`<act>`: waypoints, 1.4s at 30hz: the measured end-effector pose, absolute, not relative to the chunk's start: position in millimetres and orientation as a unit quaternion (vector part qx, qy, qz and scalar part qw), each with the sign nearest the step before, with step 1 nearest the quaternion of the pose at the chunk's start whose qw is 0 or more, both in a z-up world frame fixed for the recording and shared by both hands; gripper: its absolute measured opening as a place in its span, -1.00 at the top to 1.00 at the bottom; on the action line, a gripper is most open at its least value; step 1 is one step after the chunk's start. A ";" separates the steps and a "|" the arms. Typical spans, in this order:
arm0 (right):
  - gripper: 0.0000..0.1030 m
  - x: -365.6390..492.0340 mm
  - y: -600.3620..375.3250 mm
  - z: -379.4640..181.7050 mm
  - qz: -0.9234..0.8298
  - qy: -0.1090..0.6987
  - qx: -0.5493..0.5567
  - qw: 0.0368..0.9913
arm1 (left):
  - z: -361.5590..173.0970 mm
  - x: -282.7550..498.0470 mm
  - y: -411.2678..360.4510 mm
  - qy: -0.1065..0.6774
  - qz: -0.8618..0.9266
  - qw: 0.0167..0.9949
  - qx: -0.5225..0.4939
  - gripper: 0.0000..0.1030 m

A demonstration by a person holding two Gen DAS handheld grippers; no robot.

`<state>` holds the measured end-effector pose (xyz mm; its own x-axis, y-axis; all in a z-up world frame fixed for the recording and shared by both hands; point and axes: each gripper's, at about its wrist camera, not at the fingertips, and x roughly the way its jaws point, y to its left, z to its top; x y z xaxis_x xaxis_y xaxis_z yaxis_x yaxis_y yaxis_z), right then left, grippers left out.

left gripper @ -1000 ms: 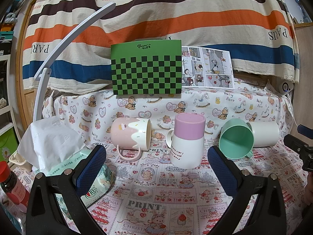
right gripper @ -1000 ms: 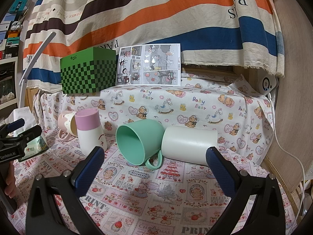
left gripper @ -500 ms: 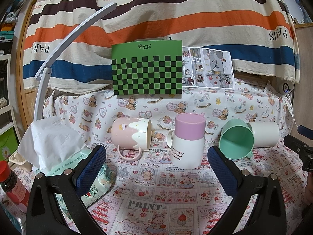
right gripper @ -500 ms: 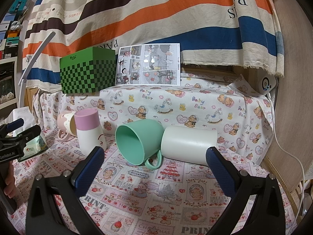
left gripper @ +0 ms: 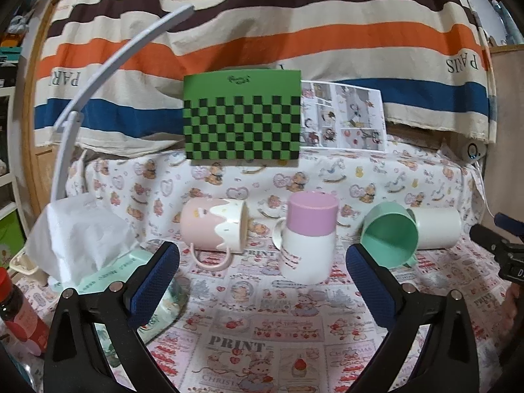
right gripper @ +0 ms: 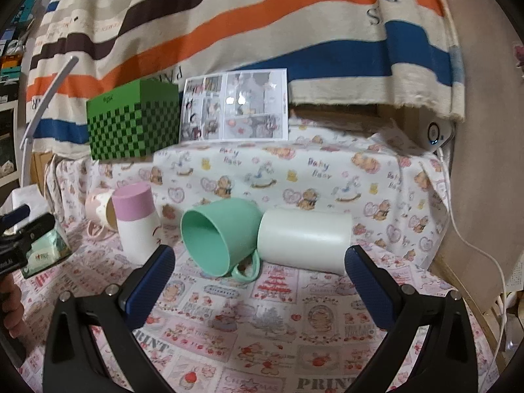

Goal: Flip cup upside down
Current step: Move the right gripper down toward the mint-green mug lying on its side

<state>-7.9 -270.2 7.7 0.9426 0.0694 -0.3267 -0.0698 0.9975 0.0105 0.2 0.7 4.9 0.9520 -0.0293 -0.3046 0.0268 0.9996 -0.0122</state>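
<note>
Several cups sit on the patterned cloth. A pink-and-white mug (left gripper: pixel 214 227) lies on its side at the left. A white cup with a purple band (left gripper: pixel 309 237) stands with its mouth down. A green mug (left gripper: pixel 389 234) (right gripper: pixel 219 235) and a cream cup (left gripper: pixel 437 227) (right gripper: pixel 303 240) lie on their sides, touching. My left gripper (left gripper: pixel 262 278) is open and empty, short of the purple-banded cup (right gripper: pixel 136 222). My right gripper (right gripper: pixel 260 281) is open and empty, just in front of the green mug and cream cup.
A green checkered box (left gripper: pixel 242 116) and a comic sheet (left gripper: pixel 342 114) stand on a raised ledge at the back. A tissue pack (left gripper: pixel 88 249) and a red-capped bottle (left gripper: pixel 19 314) are at the left. A white lamp arm (left gripper: pixel 108 72) curves overhead. A cable (right gripper: pixel 475 245) runs down the right.
My right gripper has moved forward toward the green mug and cream cup, which look larger now. My left gripper has crept slightly forward. No cup has moved.
</note>
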 end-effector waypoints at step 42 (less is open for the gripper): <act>-1.00 21.5 -332.7 -5.9 -0.074 0.235 0.118 0.962 | -14.0 217.1 -210.8 0.521 -0.127 0.836 0.112 -0.79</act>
<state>21.5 -332.7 -5.9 0.8783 -0.0870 -0.4701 0.1983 0.9610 0.1925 217.1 -210.8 -14.0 0.4239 -0.0960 -0.9006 0.3290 0.9428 0.0543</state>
